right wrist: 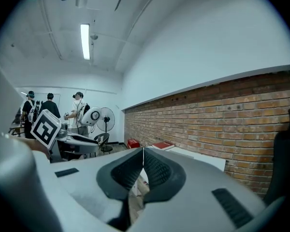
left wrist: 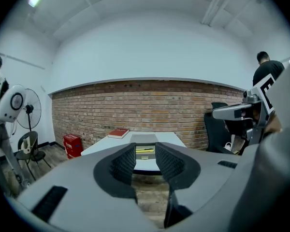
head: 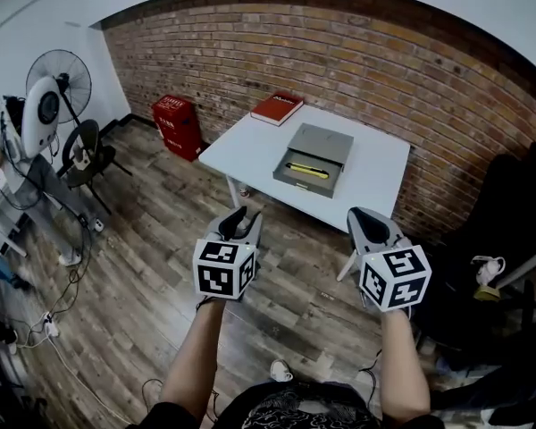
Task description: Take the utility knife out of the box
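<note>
Seen from the head camera, looking steeply down, a person's two bare forearms reach forward from the bottom edge, roughly parallel and well apart, over a wooden plank floor. Each hand holds a grey two-jaw tool topped by a cube with black-and-white square markers. The left gripper and the right gripper are held at about the same height, both pointing ahead and slightly downward toward a white table that stands against a brick wall. Neither tool reaches the table; open floor lies between them and its near edge. In the left gripper view, the left gripper's dark ribbed jaws are released, standing apart with nothing between them but the distant table seen through the gap. In the right gripper view, the right gripper's jaws are clenched, tips meeting, and hold nothing; this tool is angled toward the table's corner and the wall. On the table sits an open grey box, its lid folded back, and the yellow utility knife lies inside it, untouched. A red book rests on the table's far left corner. A red crate stands on the floor by the wall, a pedestal fan to the far left, and a black chair at the right.
</note>
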`<state>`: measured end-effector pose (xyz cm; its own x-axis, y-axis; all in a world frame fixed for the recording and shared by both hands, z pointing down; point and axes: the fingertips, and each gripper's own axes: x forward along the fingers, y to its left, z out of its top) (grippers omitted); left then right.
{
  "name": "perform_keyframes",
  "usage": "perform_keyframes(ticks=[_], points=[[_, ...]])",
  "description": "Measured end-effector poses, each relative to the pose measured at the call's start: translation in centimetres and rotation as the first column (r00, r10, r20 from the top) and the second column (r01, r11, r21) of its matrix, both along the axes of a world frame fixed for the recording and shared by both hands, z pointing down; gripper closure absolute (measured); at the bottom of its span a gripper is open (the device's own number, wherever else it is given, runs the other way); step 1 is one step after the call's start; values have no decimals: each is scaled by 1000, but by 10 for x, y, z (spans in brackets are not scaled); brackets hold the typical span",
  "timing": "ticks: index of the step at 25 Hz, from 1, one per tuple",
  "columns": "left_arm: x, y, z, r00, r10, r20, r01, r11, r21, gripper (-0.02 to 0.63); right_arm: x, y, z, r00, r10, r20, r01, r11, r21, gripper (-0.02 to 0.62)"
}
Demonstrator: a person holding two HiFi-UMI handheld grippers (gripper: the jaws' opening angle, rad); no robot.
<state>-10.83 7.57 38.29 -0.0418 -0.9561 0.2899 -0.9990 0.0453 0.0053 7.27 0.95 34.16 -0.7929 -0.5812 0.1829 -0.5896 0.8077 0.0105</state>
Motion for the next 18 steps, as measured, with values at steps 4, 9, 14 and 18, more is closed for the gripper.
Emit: perform_keyframes(ticks=[4, 9, 14, 18], points=[[-17, -9, -1, 1000, 13, -8, -13, 1000, 8, 472, -12, -6, -3, 1000, 23, 2, -23, 1000, 7, 575], [-30, -23, 5, 999, 19, -27, -19, 1000, 3, 472, -20, -16, -5, 999, 38, 19, -38, 999, 9, 574], [-41, -44, 8, 999, 13, -40, -13, 1000, 11, 472, -27, -35, -2, 999, 54, 6, -54, 999, 10, 574], [-43, -63, 10, 999, 25, -33, -24, 1000, 9, 472, -30, -54, 3, 998, 56, 7, -56, 998, 5, 574]])
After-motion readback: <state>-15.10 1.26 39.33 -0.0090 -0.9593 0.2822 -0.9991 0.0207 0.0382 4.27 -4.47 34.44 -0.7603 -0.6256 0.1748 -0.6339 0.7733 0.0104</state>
